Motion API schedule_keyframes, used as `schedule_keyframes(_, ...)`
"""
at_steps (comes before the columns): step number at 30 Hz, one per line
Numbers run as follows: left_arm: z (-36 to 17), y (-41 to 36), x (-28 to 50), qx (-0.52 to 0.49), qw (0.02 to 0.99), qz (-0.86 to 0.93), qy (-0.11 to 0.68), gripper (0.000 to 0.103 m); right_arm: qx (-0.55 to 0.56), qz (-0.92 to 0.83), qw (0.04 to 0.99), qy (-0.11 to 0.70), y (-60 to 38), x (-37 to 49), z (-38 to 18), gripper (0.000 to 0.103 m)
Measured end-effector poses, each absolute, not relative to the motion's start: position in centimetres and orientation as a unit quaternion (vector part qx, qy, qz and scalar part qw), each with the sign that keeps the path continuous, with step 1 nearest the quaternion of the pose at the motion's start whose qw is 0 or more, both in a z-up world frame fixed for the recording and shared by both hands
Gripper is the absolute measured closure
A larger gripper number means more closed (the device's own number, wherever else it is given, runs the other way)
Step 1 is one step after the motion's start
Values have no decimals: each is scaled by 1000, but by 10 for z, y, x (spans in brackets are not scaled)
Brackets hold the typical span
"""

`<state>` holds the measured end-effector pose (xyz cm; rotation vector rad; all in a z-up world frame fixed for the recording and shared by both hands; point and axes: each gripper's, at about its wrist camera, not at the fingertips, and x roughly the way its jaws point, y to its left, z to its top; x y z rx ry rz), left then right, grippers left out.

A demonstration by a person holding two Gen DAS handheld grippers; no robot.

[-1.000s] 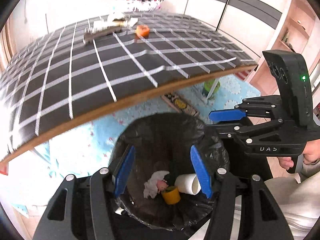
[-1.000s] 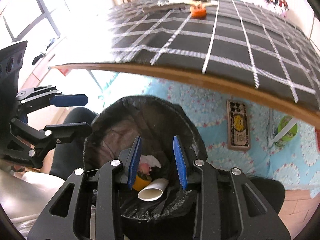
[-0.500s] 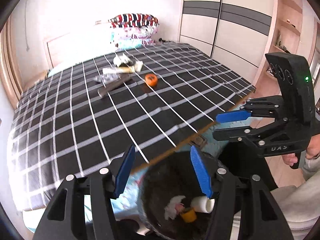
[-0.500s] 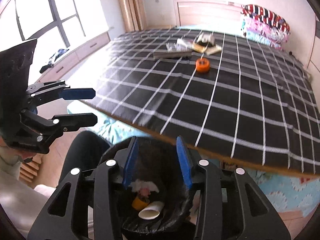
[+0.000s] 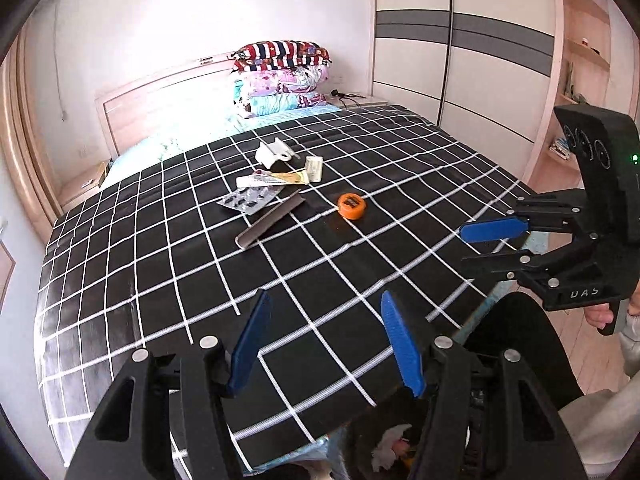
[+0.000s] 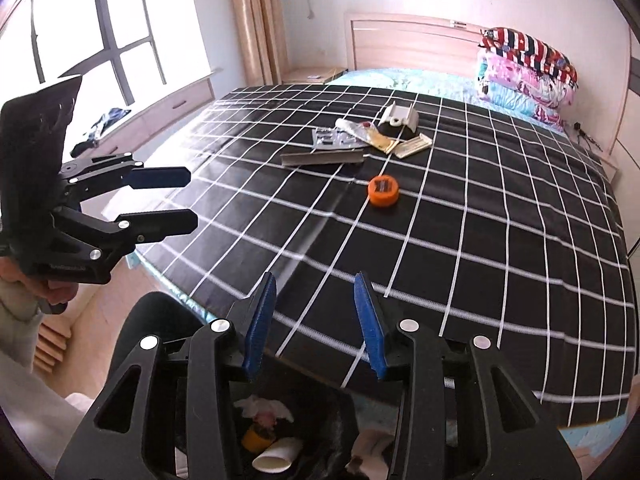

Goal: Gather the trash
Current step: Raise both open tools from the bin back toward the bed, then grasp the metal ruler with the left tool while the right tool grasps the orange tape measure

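Trash: a loose cluster lies on the bed point(image 5: 132, 264) near its middle, toward the headboard
Grey strip point(image 5: 270, 220): longest piece, flat on the black checked cover; in the left wrist view its long axis runs diagonally, near end lower left, far end upper right
Blister pack point(image 5: 250, 199): flat, just beyond the strip
Tube point(image 5: 272, 178): long axis roughly crosswise, beyond the blister pack
White box point(image 5: 272, 154): farthest of the cluster
Orange round piece point(image 5: 351, 205): lies apart, right of the strip
Bin point(image 6: 332, 420): black-lined, below both cameras, holding a paper cup point(image 6: 276, 454) and crumpled tissue point(image 6: 262, 406)
Left hand-held gripper point(image 5: 326, 342): jaws apart, nothing between
Right hand-held gripper point(image 6: 316, 320): jaws have just been opening, nothing between
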<state>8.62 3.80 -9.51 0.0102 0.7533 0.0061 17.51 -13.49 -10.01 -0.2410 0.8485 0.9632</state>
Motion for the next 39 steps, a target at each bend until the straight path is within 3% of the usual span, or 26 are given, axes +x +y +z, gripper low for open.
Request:
schedule_keyframes(25, -130, 113, 175, -19, 915, 20, 404, 49, -111, 425, 801, 407, -90, 254, -119, 62)
schedule_keyframes(29, -137, 118, 186, -24, 910, 23, 413, 53, -109, 423, 799, 414, -85, 263, -126, 63)
schedule_keyframes(34, -141, 121, 195, -23, 909, 19, 416, 69, -107, 421, 798, 417, -82, 269, -131, 63)
schedule_keyframes(39, -144, 120, 200, -21, 909, 22, 417, 72, -109, 420, 797, 419, -78, 271, -138, 63)
